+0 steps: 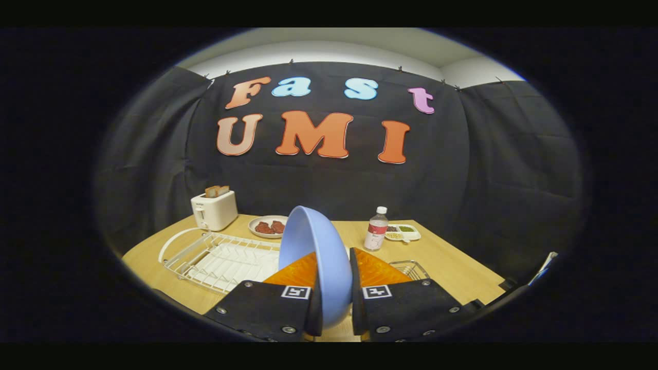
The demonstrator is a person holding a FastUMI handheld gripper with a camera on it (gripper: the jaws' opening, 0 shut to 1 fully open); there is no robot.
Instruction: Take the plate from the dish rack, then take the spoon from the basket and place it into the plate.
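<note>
A light blue plate stands on edge between my two fingers, lifted above the wooden table. My gripper is shut on the plate, one finger pressing each face. The white wire dish rack lies below and to the left of the fingers, with no plate in it. A small wire basket sits just beyond the right finger; the finger hides most of it and I cannot make out the spoon.
At the back of the table stand a white toaster with bread slices, a plate of red food, a plastic bottle and a small divided tray. Black cloth walls close in the booth.
</note>
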